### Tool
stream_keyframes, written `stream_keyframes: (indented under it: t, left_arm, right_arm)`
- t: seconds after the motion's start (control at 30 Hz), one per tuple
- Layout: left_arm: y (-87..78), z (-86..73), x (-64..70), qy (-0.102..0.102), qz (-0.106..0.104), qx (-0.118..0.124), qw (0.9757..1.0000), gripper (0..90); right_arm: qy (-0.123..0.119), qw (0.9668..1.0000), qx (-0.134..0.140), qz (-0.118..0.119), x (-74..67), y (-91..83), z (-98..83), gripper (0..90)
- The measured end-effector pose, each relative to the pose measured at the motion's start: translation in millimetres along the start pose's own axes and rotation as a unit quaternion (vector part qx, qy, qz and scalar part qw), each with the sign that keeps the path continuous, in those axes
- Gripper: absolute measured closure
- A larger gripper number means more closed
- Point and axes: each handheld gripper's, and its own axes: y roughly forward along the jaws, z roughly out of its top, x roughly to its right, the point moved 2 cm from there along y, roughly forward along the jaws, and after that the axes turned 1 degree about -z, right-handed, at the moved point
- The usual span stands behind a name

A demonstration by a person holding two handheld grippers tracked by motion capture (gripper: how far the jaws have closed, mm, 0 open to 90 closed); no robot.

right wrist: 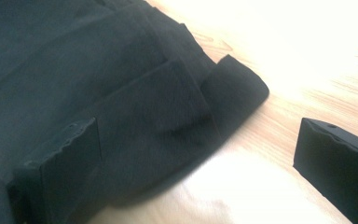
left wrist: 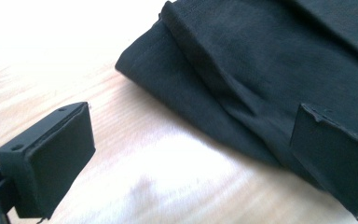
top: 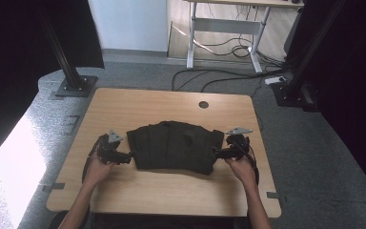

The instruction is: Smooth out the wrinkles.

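The black cloth (top: 174,145) lies folded in the middle of the wooden table (top: 138,102), and a gripper sits at each end of it. The left gripper (top: 124,156) is in the person's left hand (top: 97,168), at the left edge of the cloth. Its jaws are spread wide apart. In the left gripper view, one jaw is over bare wood and the other jaw is over the edge of the cloth (left wrist: 261,60). The right gripper (top: 217,152) is in the person's right hand (top: 240,166), at the right edge of the cloth. Its jaws are wide apart too. In the right gripper view, one jaw is over the cloth (right wrist: 98,79) and the other is over bare wood, with a folded corner of the cloth between them. Farther out, the table stands on a grey carpet (top: 314,143). Black cables (top: 219,78) run across the carpet behind the table. A white desk frame (top: 224,26) stands at the back.
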Motion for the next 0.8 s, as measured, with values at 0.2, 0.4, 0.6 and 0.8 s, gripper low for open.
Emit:
stream_keyframes:
  t: [0.2, 0.4, 0.6, 0.8]
  left_arm:
    - [-18.3, -16.9, -0.6, 0.002, -0.001, 0.0, 1.0, 0.0]
    - [-29.0, -35.5, 0.7, 0.006, -0.001, 0.001, 1.0, 0.0]
    - [-29.7, -55.9, -4.8, -0.005, 0.002, -0.012, 0.9999, 0.0]
    - [-24.2, -71.8, -7.9, -0.017, 0.002, -0.03, 0.9994, 0.0]
  right_arm:
    - [0.003, 0.9999, 0.011, -0.003, -1.9, -22.8, -12.6, 0.0]
    - [0.007, 0.9998, 0.016, -0.011, -3.2, -39.5, -27.6, 0.0]
    - [0.02, 0.9995, 0.018, -0.017, -3.3, -42.5, -49.5, 0.0]
    - [0.032, 0.9992, 0.014, -0.017, -1.0, -32.7, -75.8, 0.0]
